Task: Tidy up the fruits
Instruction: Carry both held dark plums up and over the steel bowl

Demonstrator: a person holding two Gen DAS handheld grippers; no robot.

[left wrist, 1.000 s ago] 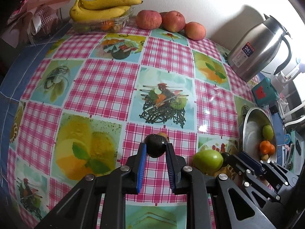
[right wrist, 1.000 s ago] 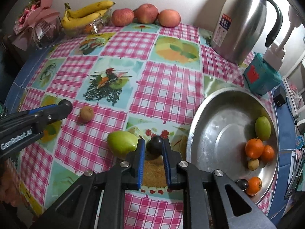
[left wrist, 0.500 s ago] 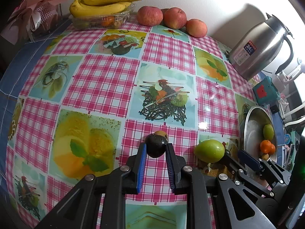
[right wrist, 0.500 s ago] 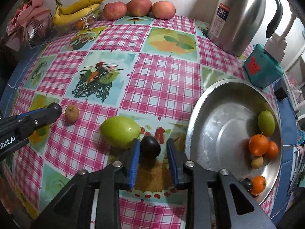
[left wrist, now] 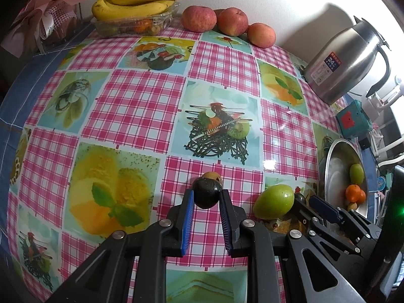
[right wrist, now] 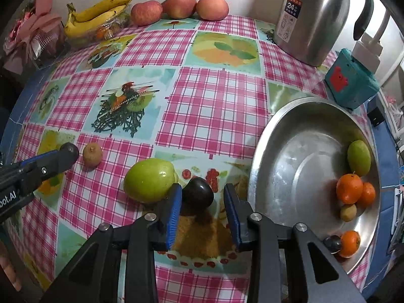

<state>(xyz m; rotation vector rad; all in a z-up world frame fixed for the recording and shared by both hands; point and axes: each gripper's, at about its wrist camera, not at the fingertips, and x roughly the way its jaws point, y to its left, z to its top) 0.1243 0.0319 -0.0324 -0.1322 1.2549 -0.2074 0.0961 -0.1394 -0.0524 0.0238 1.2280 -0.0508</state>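
Observation:
My left gripper is shut on a dark plum, held just above the checked tablecloth. Right behind that plum lies a small brown fruit, which the right wrist view also shows beside the left gripper. My right gripper stands open around a second dark plum. That plum rests on the cloth against the left pad, with a gap to the right pad. A large green fruit lies just left of it. The steel bowl at the right holds a green fruit, oranges and small fruits.
At the back edge lie bananas on a plastic tray and three apples. A steel thermos jug and a teal box stand at the back right. Pink wrapped things fill the back left corner.
The right gripper's jaws have parted from the dark plum, which now lies on the cloth between them. The left gripper keeps its plum and has not moved.

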